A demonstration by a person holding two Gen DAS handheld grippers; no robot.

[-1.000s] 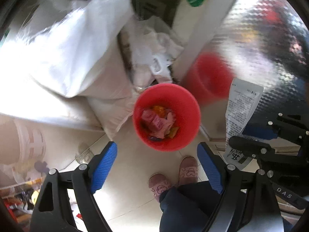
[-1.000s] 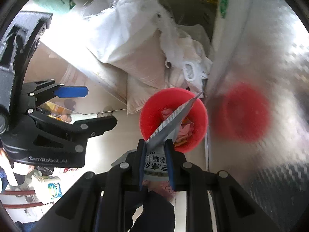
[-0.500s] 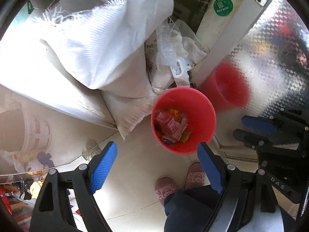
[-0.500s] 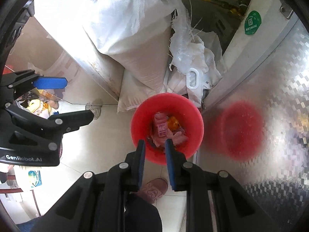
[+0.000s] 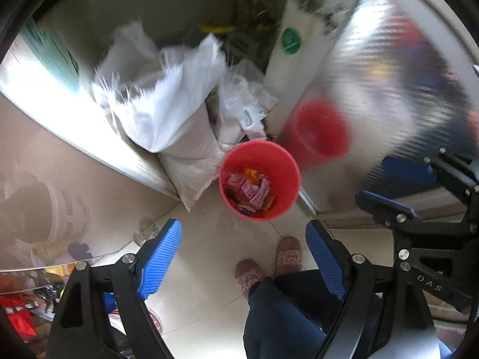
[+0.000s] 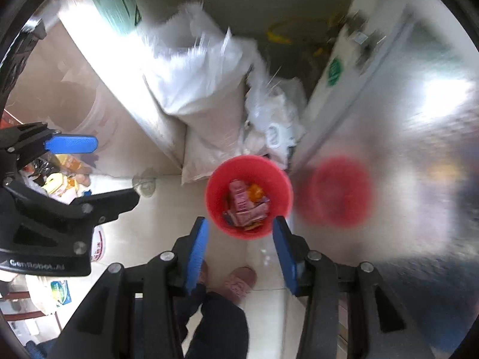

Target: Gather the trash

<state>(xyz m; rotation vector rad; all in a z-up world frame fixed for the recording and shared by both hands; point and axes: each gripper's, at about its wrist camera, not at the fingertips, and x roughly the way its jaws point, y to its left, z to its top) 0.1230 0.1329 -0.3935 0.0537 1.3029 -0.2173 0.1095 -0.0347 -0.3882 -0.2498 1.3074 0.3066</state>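
Both grippers hang empty above the red bin.

The left gripper [image 5: 242, 257] stands wide open; the right gripper's [image 6: 241, 240] jaws are opening with nothing between them. The red bin [image 6: 215, 179] sits on the tiled floor beside a shiny metal door [image 6: 404, 137], holding pink and orange wrappers [image 6: 244, 206], near white sacks [image 6: 206, 89].

The left claw [image 5: 243, 264], black-framed with ribbed blue pads, points steeply downward, jaws spread wide and empty. The right claw [image 6: 240, 255] of the same build also points down, jaws opening with nothing between them. The person's slippered feet [image 5: 268, 261] stand at six o'clock.
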